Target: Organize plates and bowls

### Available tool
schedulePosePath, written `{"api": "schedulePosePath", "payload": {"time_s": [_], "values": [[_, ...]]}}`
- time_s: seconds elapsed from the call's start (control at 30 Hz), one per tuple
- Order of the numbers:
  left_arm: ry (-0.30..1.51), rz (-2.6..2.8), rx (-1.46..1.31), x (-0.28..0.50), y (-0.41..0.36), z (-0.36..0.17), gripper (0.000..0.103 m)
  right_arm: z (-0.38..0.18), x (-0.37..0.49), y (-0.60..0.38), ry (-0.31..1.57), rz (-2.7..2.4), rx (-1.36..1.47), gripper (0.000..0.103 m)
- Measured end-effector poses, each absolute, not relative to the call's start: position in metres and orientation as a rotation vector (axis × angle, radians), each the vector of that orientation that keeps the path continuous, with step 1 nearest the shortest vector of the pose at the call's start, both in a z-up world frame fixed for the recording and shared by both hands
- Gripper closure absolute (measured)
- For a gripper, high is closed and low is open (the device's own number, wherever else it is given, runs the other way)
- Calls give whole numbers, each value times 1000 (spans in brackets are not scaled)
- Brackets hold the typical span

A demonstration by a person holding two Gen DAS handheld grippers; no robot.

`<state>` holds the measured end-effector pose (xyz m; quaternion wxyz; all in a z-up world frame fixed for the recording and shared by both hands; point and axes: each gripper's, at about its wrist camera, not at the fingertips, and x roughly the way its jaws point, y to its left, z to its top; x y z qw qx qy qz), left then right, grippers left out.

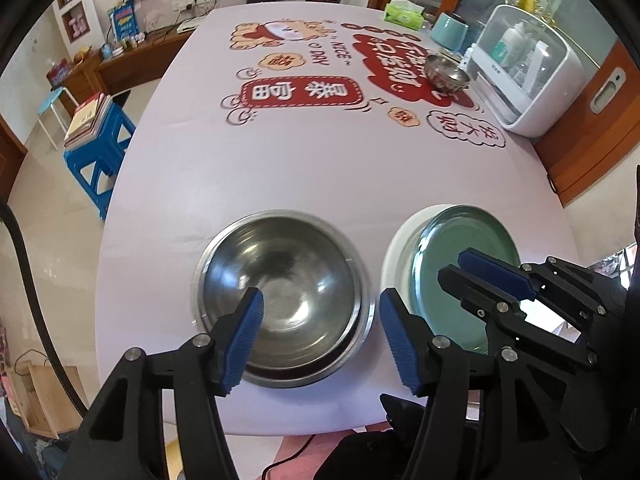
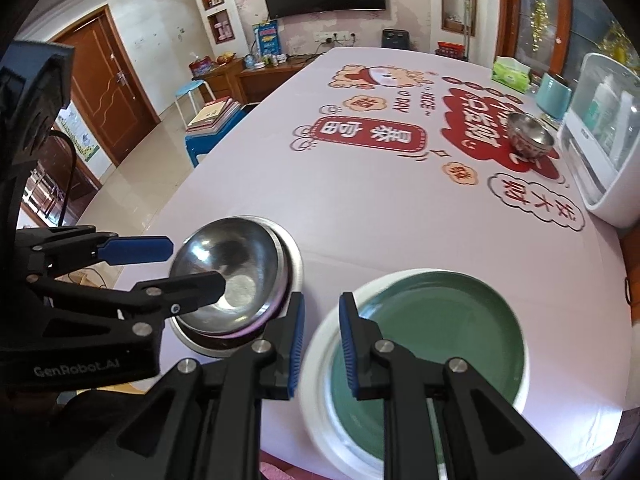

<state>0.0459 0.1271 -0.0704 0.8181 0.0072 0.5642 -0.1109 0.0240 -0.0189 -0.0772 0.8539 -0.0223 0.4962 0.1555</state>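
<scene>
A stack of steel bowls (image 1: 282, 300) sits near the table's front edge; it also shows in the right wrist view (image 2: 236, 276). To its right a green plate (image 1: 460, 264) lies on a white plate (image 1: 396, 252); both show in the right wrist view, green (image 2: 432, 332) on white (image 2: 316, 364). My left gripper (image 1: 320, 336) is open and empty, its fingers straddling the bowls' right half. My right gripper (image 2: 321, 344) is open, empty, over the white plate's left rim; it shows in the left wrist view (image 1: 472, 268). A small steel bowl (image 1: 446, 72) stands far right.
A white dish cabinet (image 1: 524, 68) stands at the table's right edge, with a teal canister (image 1: 450, 32) and a green tissue pack (image 1: 404, 14) behind it. A blue stool (image 1: 100, 152) with books stands left of the table. The tablecloth (image 1: 320, 160) is printed.
</scene>
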Motion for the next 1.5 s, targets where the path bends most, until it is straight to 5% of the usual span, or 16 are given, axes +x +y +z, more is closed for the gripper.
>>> {"api": "schedulePosePath", "payload": {"time_s": [0.63,1.17,1.5], "values": [[1205,-245,71,65,19,-56,34,-73,34,-138,1052,237,11,85],[1180,-214,69,126,-61,-41,25,-67,74,-230,1031,223,41,61],[1187,-163,50,185,-94,-48,25,-66,135,-280,1000,189,32,60]]}}
